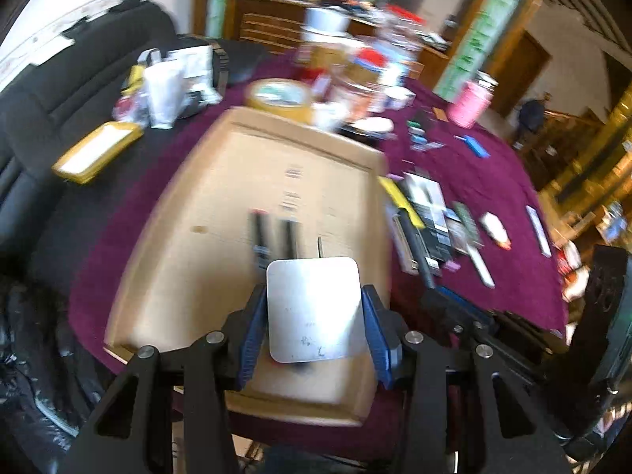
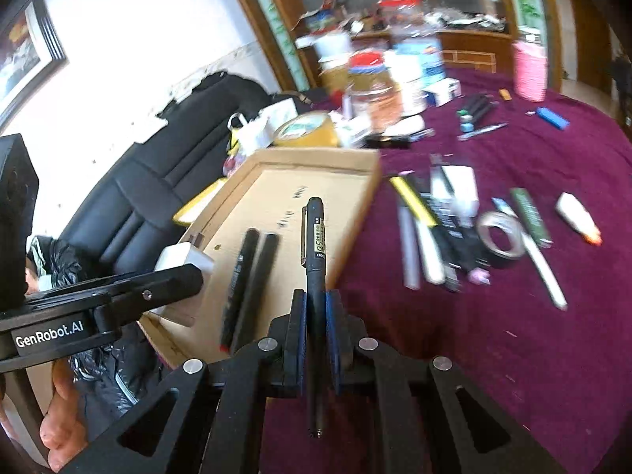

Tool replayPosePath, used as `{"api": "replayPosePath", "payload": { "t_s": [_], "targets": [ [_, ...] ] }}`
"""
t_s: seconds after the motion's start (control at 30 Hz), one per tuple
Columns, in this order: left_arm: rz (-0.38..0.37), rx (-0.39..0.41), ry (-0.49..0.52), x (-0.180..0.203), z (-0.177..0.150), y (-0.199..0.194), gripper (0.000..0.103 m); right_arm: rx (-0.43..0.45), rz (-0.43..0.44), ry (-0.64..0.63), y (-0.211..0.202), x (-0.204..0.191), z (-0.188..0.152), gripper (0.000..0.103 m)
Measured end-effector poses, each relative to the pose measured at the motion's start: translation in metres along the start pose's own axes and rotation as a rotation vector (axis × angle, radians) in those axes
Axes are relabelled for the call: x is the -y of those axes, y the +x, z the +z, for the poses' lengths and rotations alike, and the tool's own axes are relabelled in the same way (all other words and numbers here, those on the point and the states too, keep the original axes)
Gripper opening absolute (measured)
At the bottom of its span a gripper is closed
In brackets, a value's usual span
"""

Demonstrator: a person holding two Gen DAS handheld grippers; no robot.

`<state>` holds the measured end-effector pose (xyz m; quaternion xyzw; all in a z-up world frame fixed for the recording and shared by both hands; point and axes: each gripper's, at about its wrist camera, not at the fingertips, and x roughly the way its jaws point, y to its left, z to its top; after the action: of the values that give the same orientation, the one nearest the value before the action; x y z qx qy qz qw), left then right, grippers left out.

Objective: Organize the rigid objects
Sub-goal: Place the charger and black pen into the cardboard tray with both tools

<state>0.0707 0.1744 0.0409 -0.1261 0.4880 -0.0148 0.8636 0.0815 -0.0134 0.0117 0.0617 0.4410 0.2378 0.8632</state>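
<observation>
Two objects gripped: black pen [image 2: 315,260] clamped mid-barrel in the right gripper [image 2: 316,339], tip projecting forward over the cardboard tray [image 2: 347,158]; white rounded block [image 1: 314,308] pinched edgewise in the left gripper [image 1: 312,331]. Probably light, stiff, smooth, slip-prone. Two markers [image 2: 249,276] lying left of the pen.

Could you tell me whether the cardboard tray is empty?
Not empty: two black markers lie side by side on the cardboard tray floor.
</observation>
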Motion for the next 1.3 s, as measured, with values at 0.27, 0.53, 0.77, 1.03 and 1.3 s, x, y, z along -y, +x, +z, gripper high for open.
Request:
{"api": "replayPosePath", "payload": {
  "t_s": [0.27, 0.53, 0.77, 1.03, 1.3],
  "targets": [
    [0.062, -0.073, -0.056, -0.061, 0.018, 0.053, 0.046, -0.117, -0.015, 0.013, 0.075, -0.024, 0.022, 0.011],
    [0.078, -0.108, -0.012, -0.067, 0.015, 0.078, 0.046, -0.156, -0.088, -0.021, 0.105, -0.03, 0.029, 0.011],
    [0.101, -0.074, 0.053, -0.061, 0.01, 0.079, 0.046, -0.154, -0.17, -0.078, 0.115, -0.038, 0.024, 0.011],
    [0.046, -0.034, 0.076, -0.061, 0.001, 0.076, 0.072, -0.145, -0.174, -0.112, 0.114, -0.041, 0.023, 0.017],
    [0.072, 0.025, 0.036, -0.059, -0.009, 0.045, 0.079, -0.025, -0.03, -0.066, 0.052, -0.026, 0.017, 0.062]
  ]
}}
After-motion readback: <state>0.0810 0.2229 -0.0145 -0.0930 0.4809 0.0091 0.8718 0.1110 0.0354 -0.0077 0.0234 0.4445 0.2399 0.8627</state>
